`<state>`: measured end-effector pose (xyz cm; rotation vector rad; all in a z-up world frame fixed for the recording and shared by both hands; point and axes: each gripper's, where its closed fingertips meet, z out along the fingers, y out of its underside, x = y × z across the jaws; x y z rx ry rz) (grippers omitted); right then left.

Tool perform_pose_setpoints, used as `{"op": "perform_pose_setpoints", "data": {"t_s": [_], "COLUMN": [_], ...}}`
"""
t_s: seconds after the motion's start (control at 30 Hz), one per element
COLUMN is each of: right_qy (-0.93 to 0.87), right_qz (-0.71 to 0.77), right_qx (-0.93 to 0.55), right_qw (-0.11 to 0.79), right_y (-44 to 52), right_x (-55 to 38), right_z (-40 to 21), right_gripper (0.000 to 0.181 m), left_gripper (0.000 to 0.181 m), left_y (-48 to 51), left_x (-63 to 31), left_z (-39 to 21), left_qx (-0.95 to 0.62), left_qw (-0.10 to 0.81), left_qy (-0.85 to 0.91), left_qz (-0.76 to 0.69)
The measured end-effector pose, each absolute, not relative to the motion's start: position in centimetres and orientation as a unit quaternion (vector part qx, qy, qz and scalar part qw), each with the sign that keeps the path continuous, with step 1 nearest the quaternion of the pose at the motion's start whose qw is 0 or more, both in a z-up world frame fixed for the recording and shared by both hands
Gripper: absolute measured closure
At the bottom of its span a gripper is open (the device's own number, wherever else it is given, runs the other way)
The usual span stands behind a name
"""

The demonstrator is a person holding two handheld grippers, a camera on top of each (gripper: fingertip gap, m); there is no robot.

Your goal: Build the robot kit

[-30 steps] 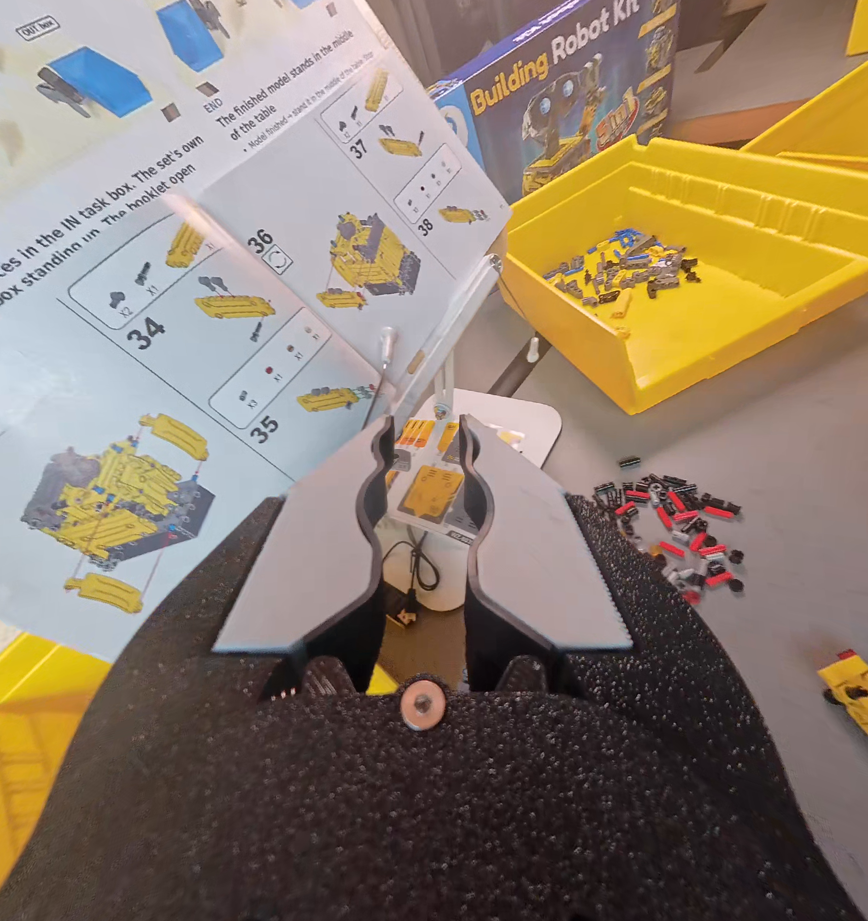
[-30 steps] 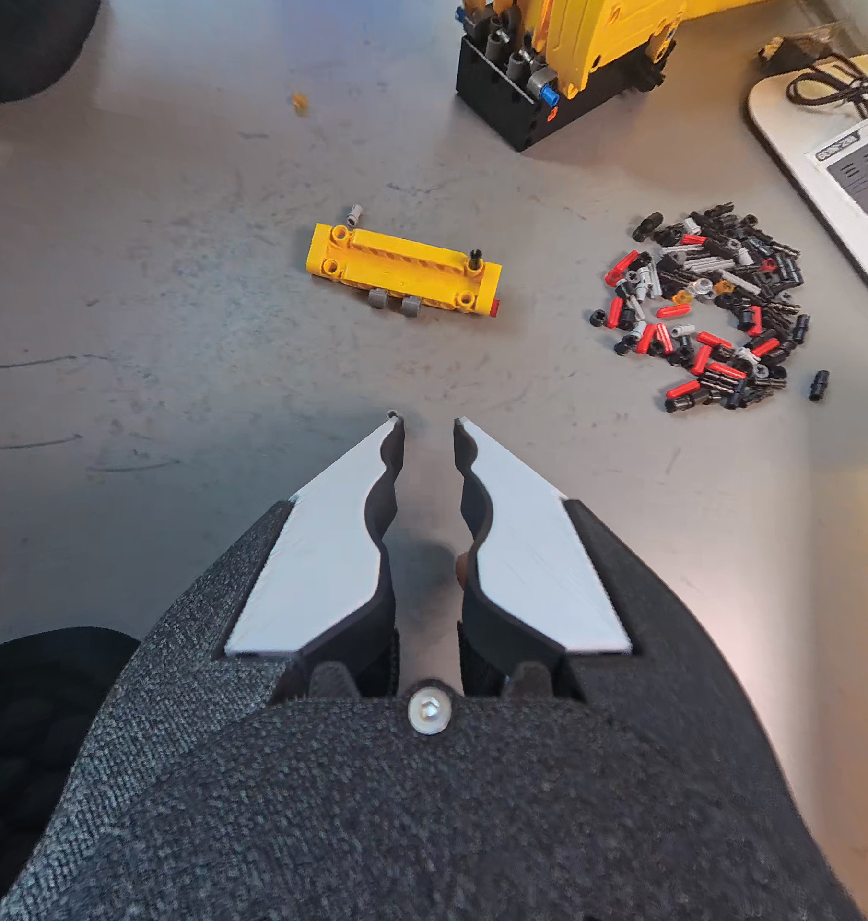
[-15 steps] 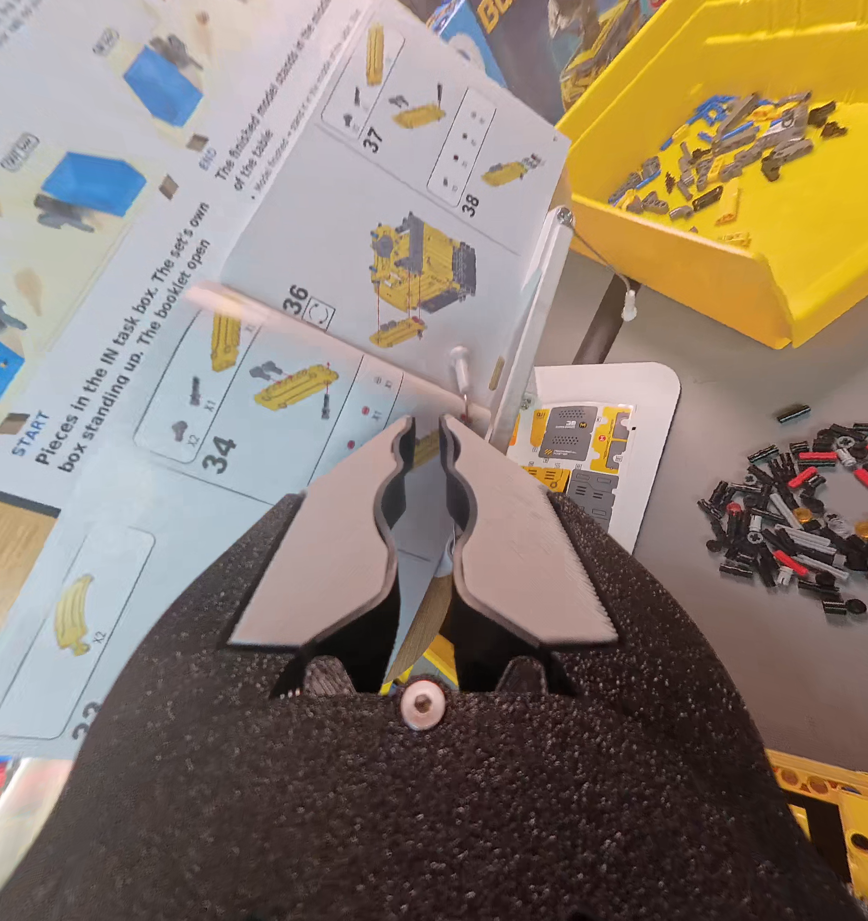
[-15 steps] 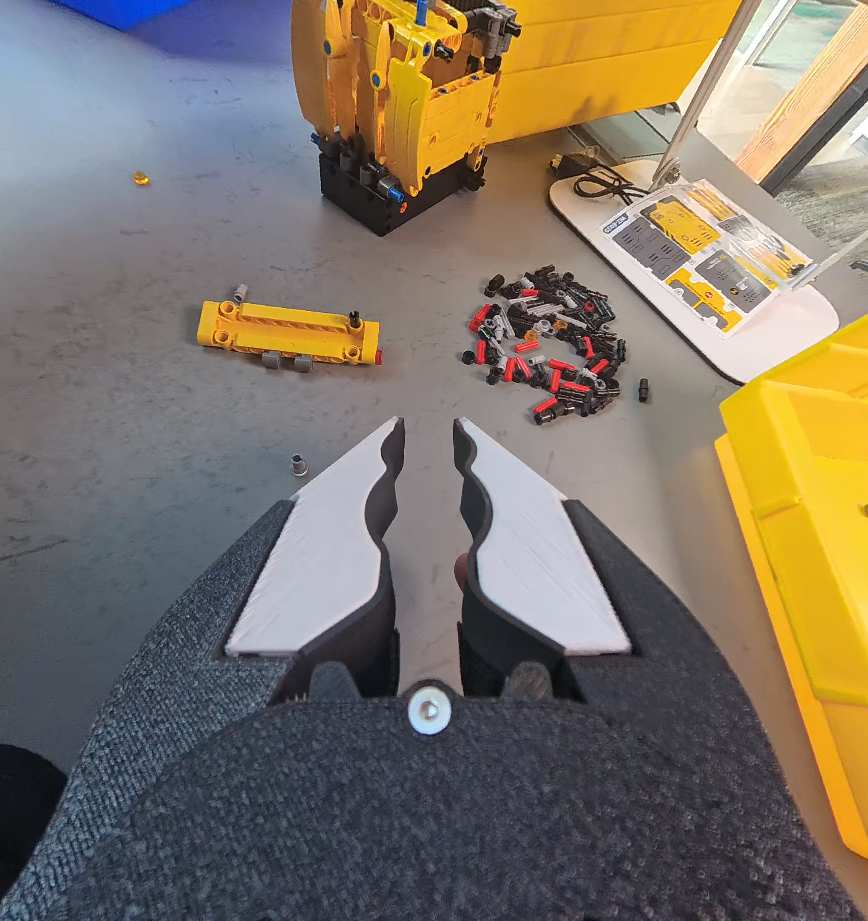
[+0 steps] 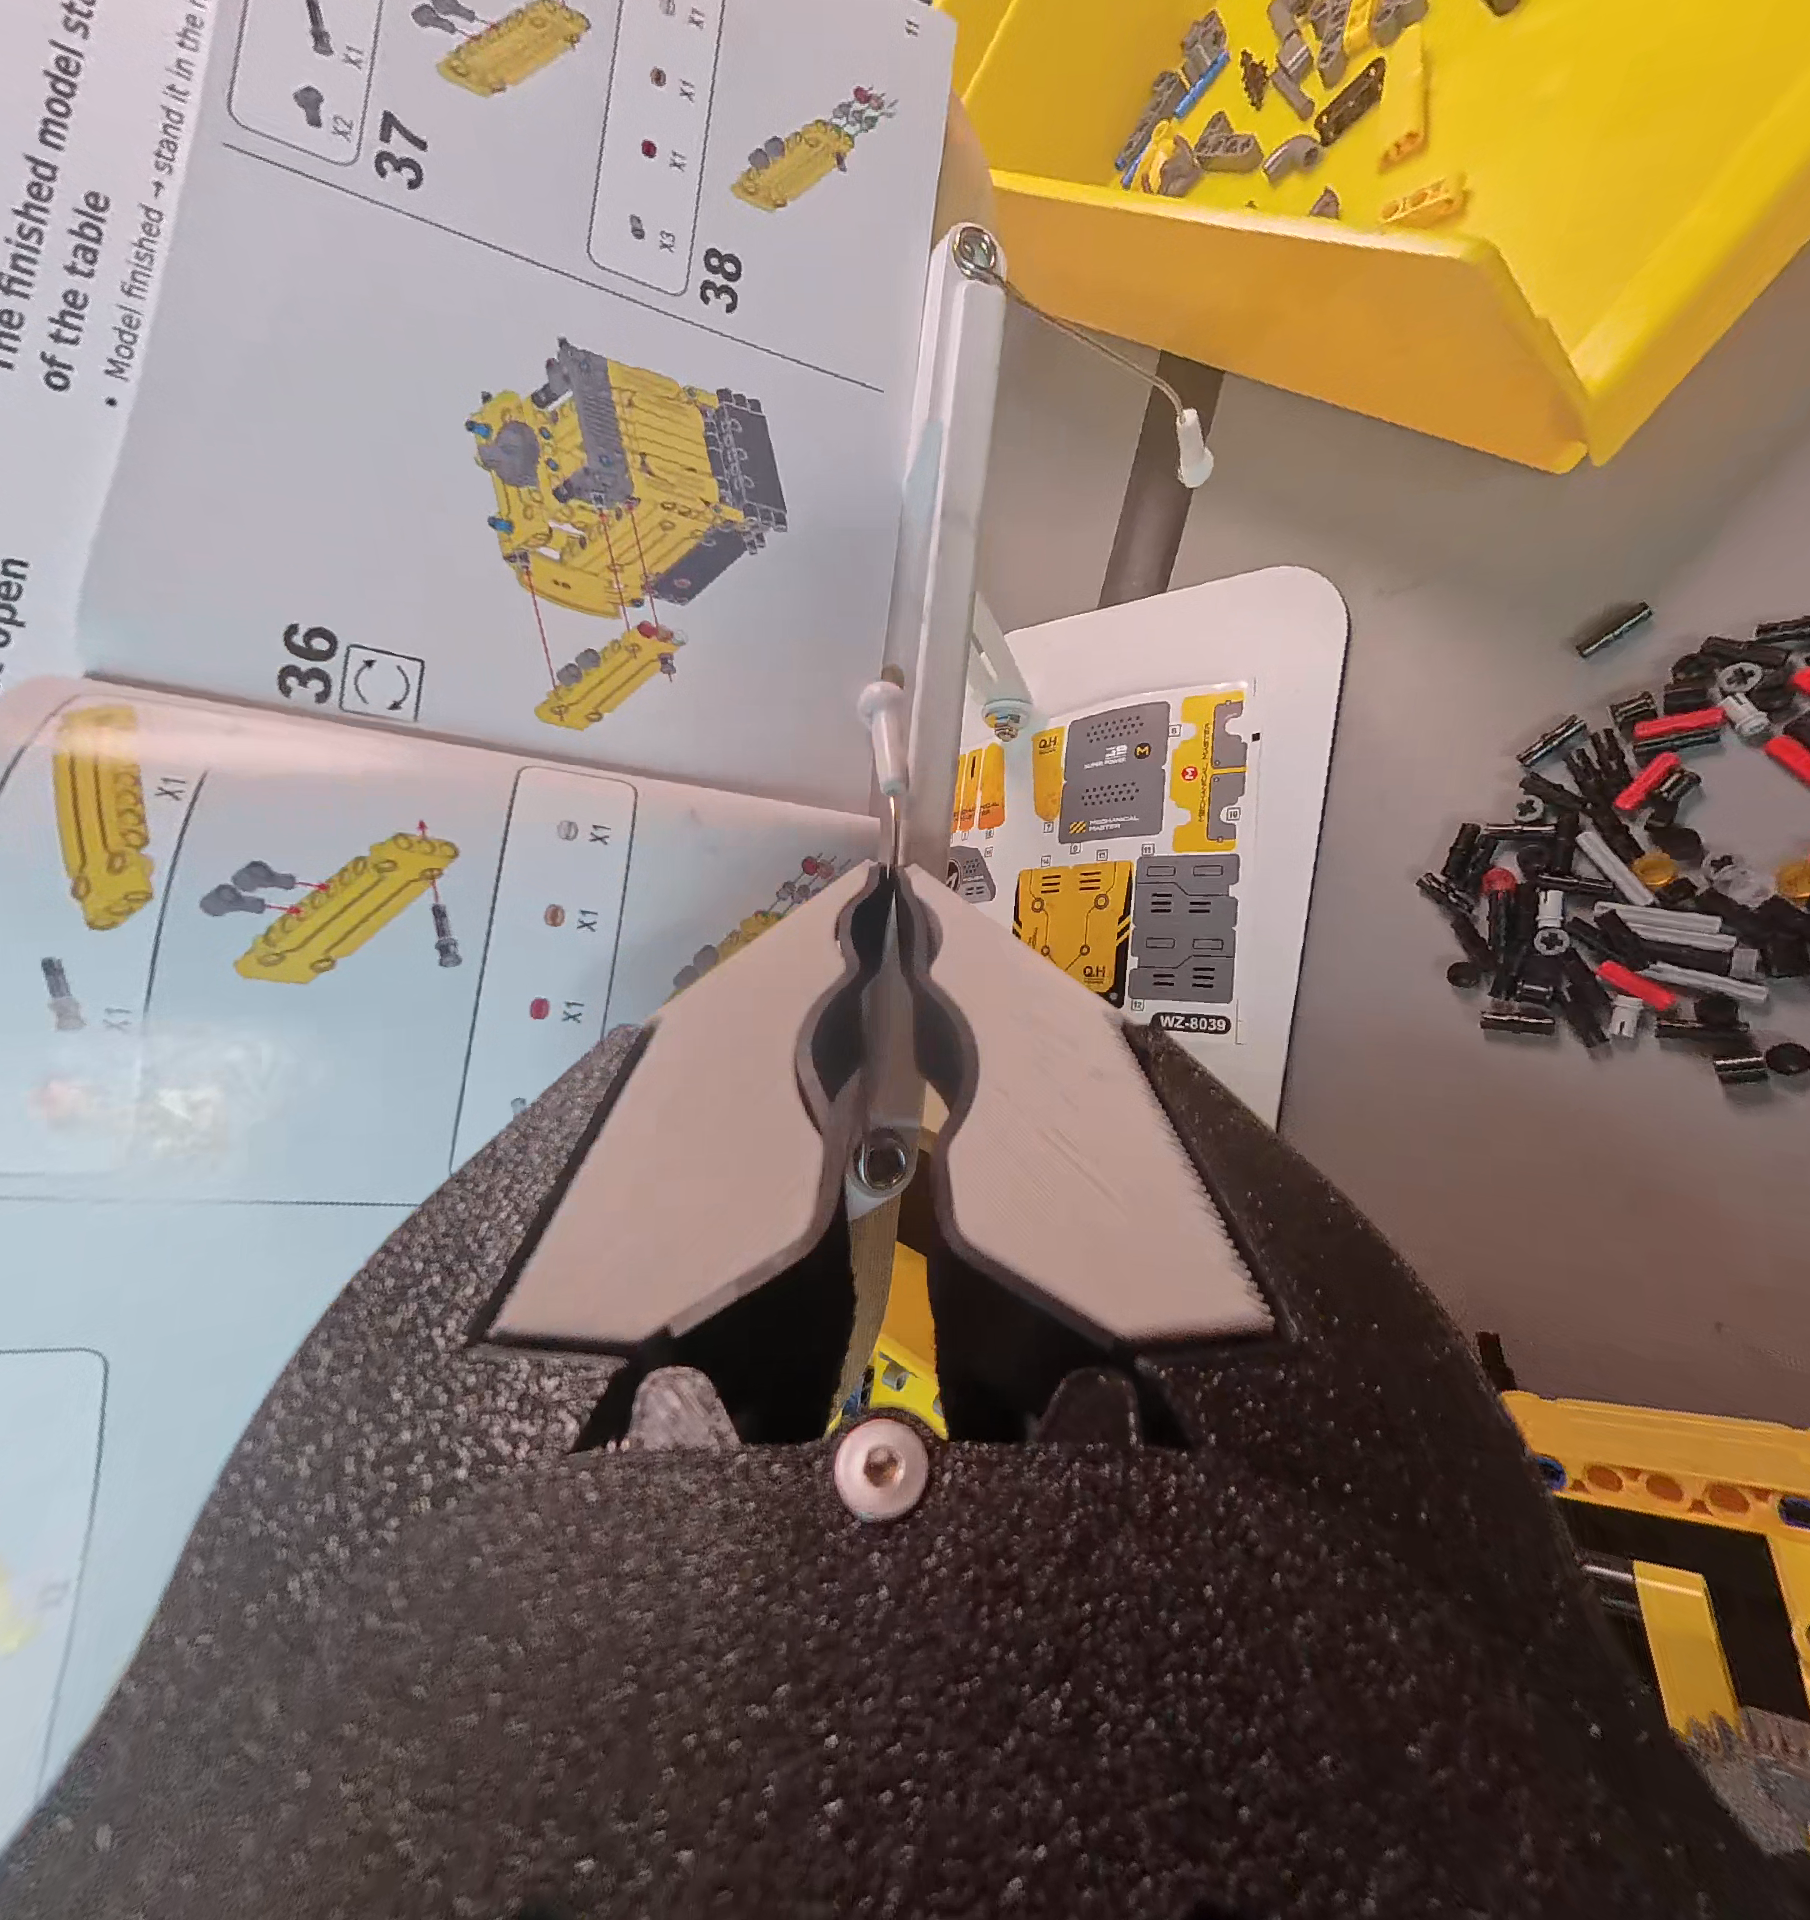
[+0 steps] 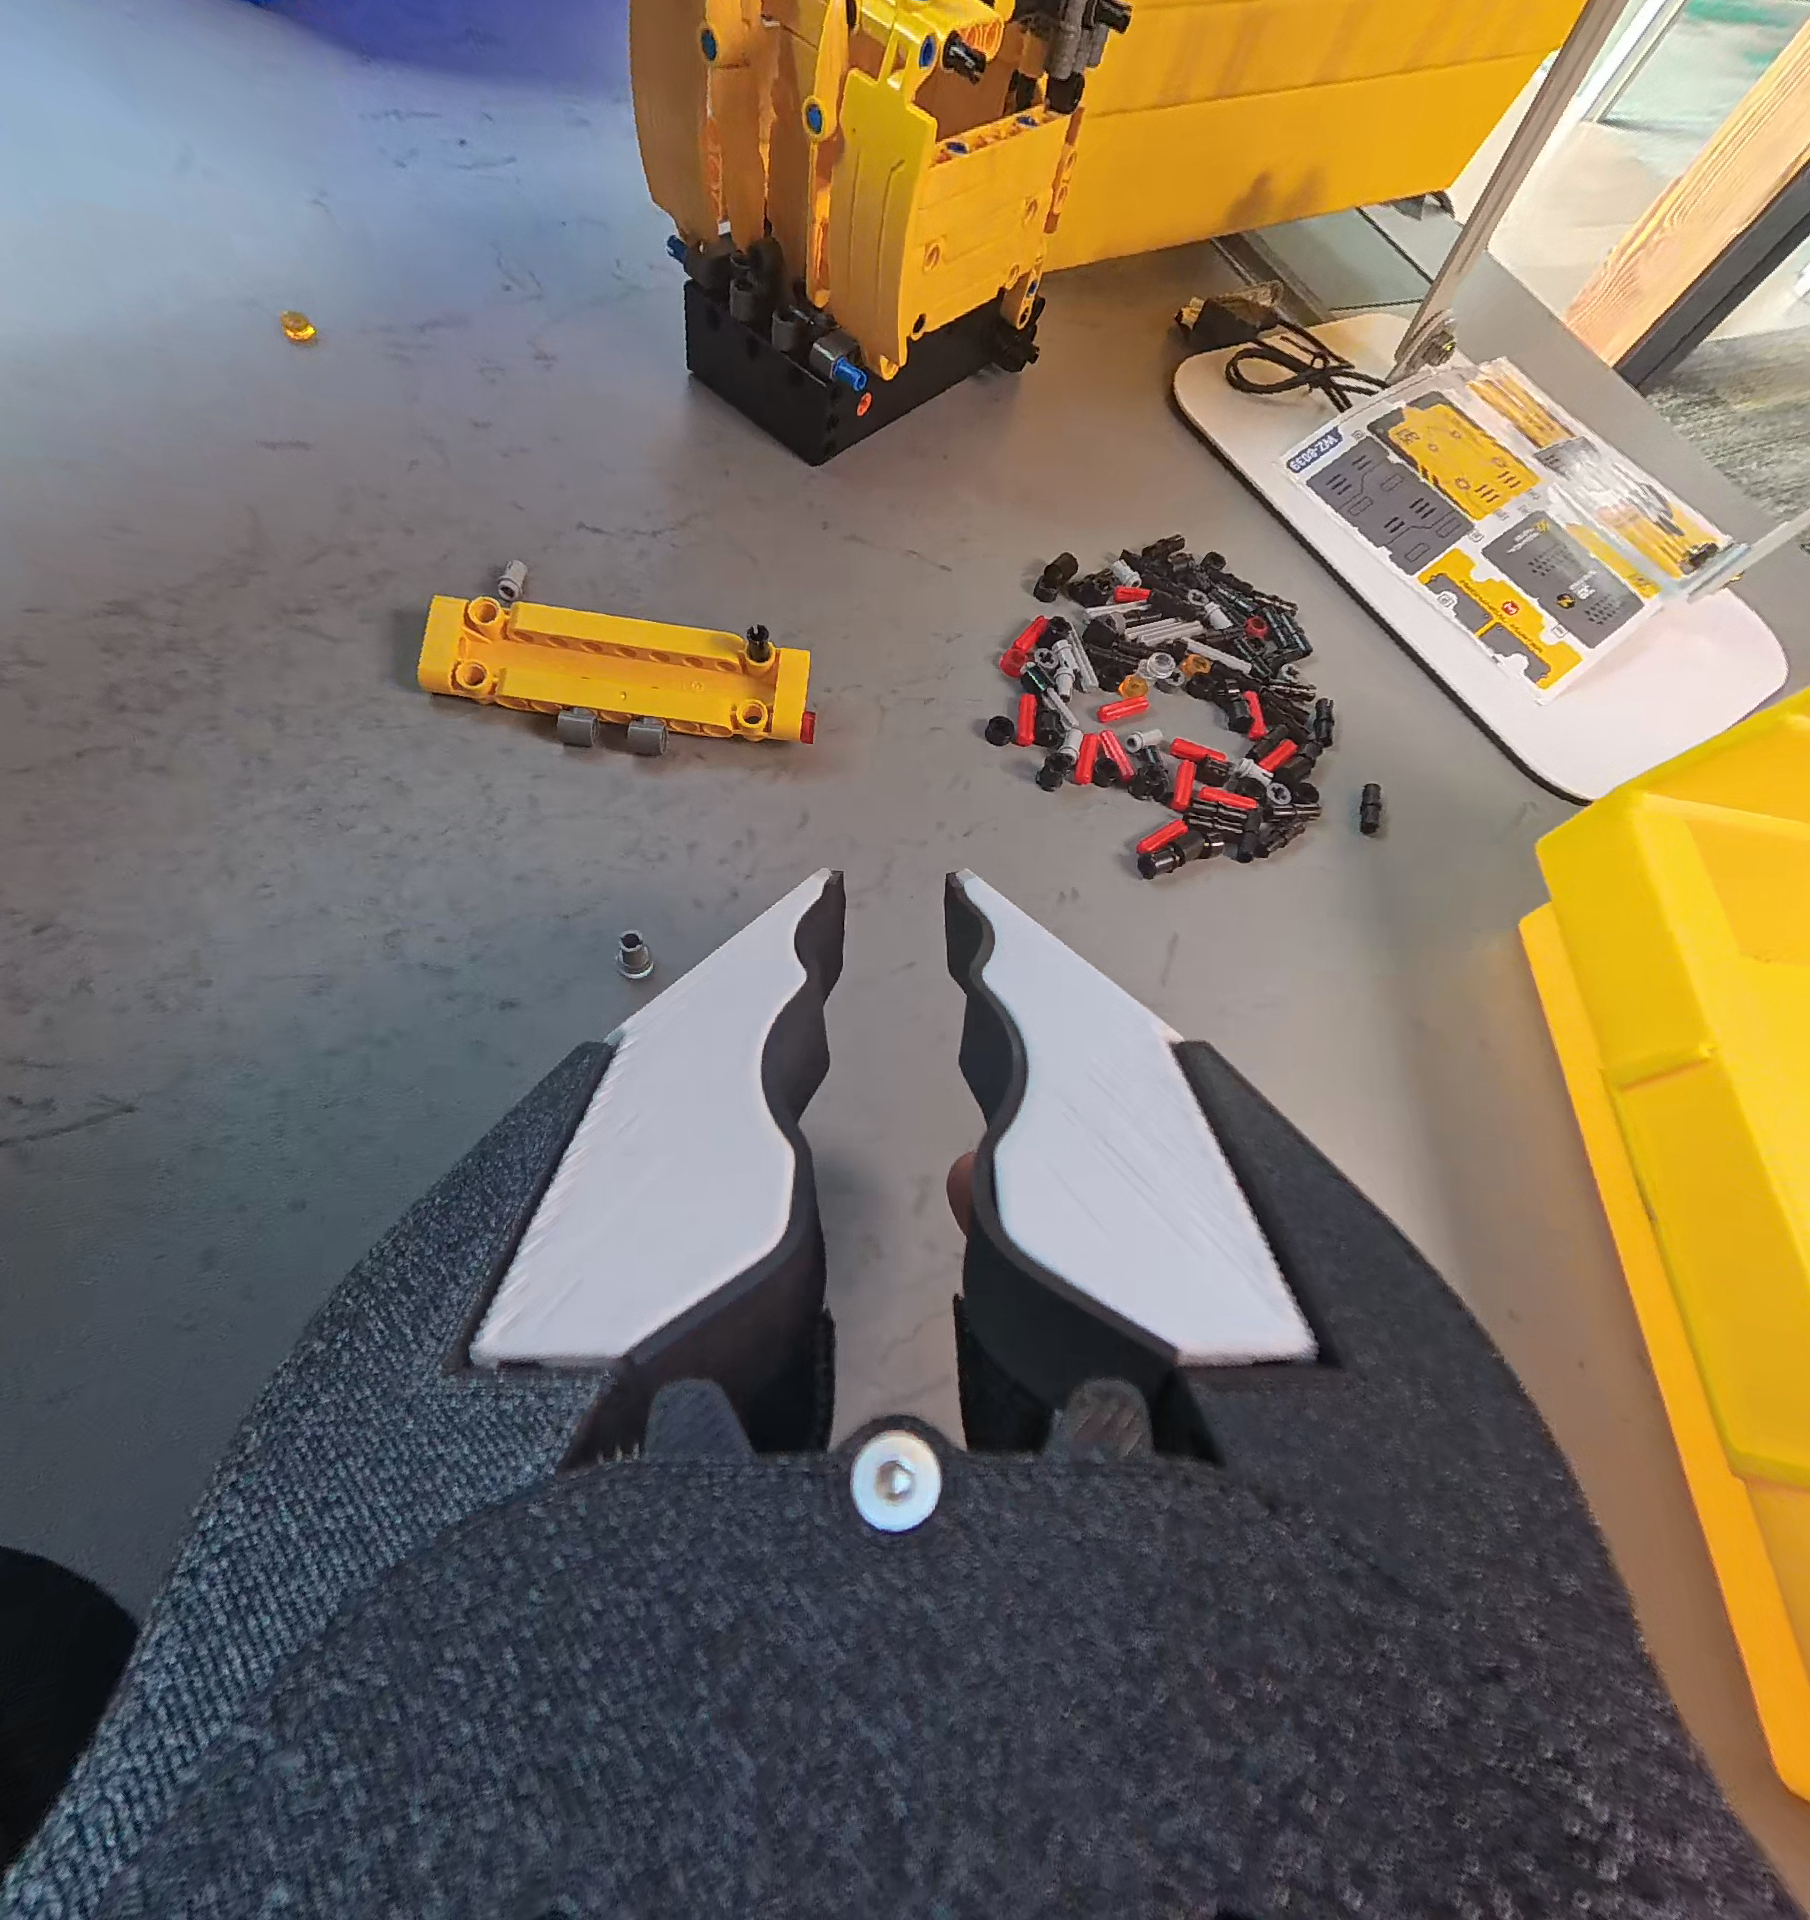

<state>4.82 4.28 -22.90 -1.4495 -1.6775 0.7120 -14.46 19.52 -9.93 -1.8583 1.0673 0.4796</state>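
My left gripper (image 5: 890, 883) is shut on the thin edge of the clear booklet stand panel (image 5: 948, 499); a screw in that panel shows between the jaws. The open instruction booklet (image 5: 465, 499) lies on the panel to the left. My right gripper (image 6: 893, 883) is open and empty above the grey table. Ahead of it to the left lies a yellow beam assembly (image 6: 610, 675), and a small grey bush (image 6: 633, 954) lies just left of its left finger. A pile of black, red and grey pins (image 6: 1171, 707) lies ahead to the right and also shows in the left wrist view (image 5: 1659, 894).
The partly built yellow and black model (image 6: 880, 208) stands at the back. The stand's white base (image 6: 1659, 665) carries a sticker sheet (image 6: 1483, 499). A yellow bin (image 6: 1732, 1039) is at the right; another bin with parts (image 5: 1400, 270) is beyond the stand. A small orange stud (image 6: 298, 326) lies far left. My hands' fingertips stand some 30 cm from each other. The right tips stand about 5 cm off the small grey bush (image 6: 633, 954).
My left gripper has moved in onto the stand panel's edge and closed on it. My right gripper has pulled back and up, still open.
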Motion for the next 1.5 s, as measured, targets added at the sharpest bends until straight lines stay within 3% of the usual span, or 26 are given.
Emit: {"op": "perform_pose_setpoints", "data": {"t_s": [0.23, 0.37, 0.63, 0.93, 1.2, 1.5], "right_qy": [-0.658, -0.660, -0.661, -0.653, -0.656, -0.679], "right_qz": [0.280, 0.281, 0.281, 0.287, 0.315, 0.331], "right_qx": [-0.572, -0.573, -0.574, -0.569, -0.564, -0.571], "right_qw": [0.401, 0.396, 0.394, 0.409, 0.390, 0.322], "right_y": [4.5, 4.5, 4.3, 4.4, 3.0, 0.7], "right_x": [5.0, 4.9, 4.8, 4.9, 3.9, 1.4], "right_z": [-22.6, -22.9, -23.1, -22.1, -22.4, -22.9], "right_gripper": [0.162, 0.162, 0.162, 0.163, 0.163, 0.159], "left_gripper": [0.173, 0.177, 0.180, 0.168, 0.162, 0.164], "left_y": [19.0, 18.7, 17.1, 5.7, -9.5, -12.8], "left_x": [-14.2, -16.3, -19.8, -15.5, -11.3, -11.4], "left_z": [-9.4, -8.1, -9.5, -6.9, -20.3, -26.2], "left_qx": [-0.752, -0.765, -0.796, -0.785, -0.871, -0.898], "left_qw": [0.470, 0.506, 0.492, 0.562, 0.386, 0.336], "left_qy": [0.427, 0.363, 0.311, 0.258, 0.297, 0.275], "left_qz": [0.179, 0.163, 0.168, 0.041, -0.064, -0.074]}}
